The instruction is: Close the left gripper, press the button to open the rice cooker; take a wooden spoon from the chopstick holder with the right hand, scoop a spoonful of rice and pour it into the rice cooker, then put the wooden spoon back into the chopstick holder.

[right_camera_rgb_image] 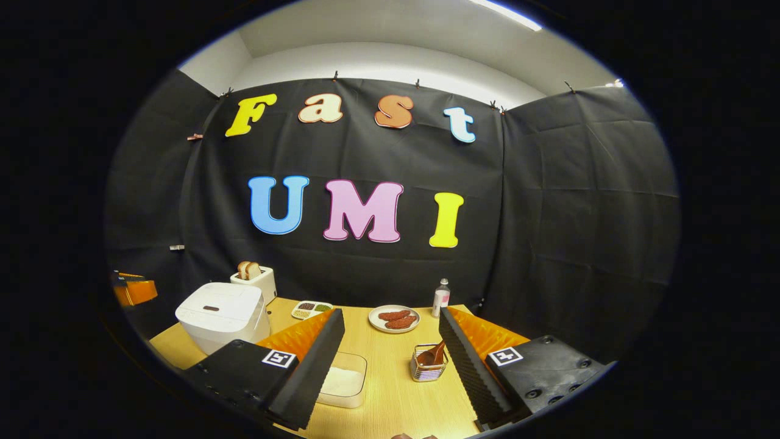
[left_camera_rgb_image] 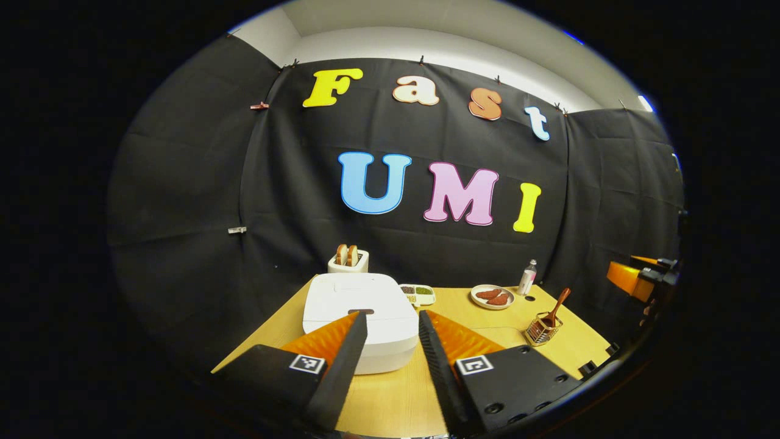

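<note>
A white rice cooker (left_camera_rgb_image: 359, 308) with its lid down stands on the wooden table (left_camera_rgb_image: 499, 335), straight ahead of my left gripper (left_camera_rgb_image: 393, 326), which hangs open above the near table edge. Its dark button (left_camera_rgb_image: 361, 311) sits on the lid's front. The cooker (right_camera_rgb_image: 222, 314) also appears at the left of the right gripper view. A wire chopstick holder (right_camera_rgb_image: 429, 363) holds a wooden spoon (right_camera_rgb_image: 435, 353) and stands between the fingers of my open right gripper (right_camera_rgb_image: 390, 332), farther off. A clear box of white rice (right_camera_rgb_image: 342, 381) lies beside the right gripper's left finger. The spoon (left_camera_rgb_image: 557, 305) leans out of the holder (left_camera_rgb_image: 542, 329).
At the back of the table are a toaster (left_camera_rgb_image: 348, 259) with bread, a divided tray of grains (left_camera_rgb_image: 418, 294), a plate (left_camera_rgb_image: 492, 297) of sausages and a small bottle (left_camera_rgb_image: 528, 277). The other orange gripper (left_camera_rgb_image: 634, 277) shows at the far right of the left gripper view.
</note>
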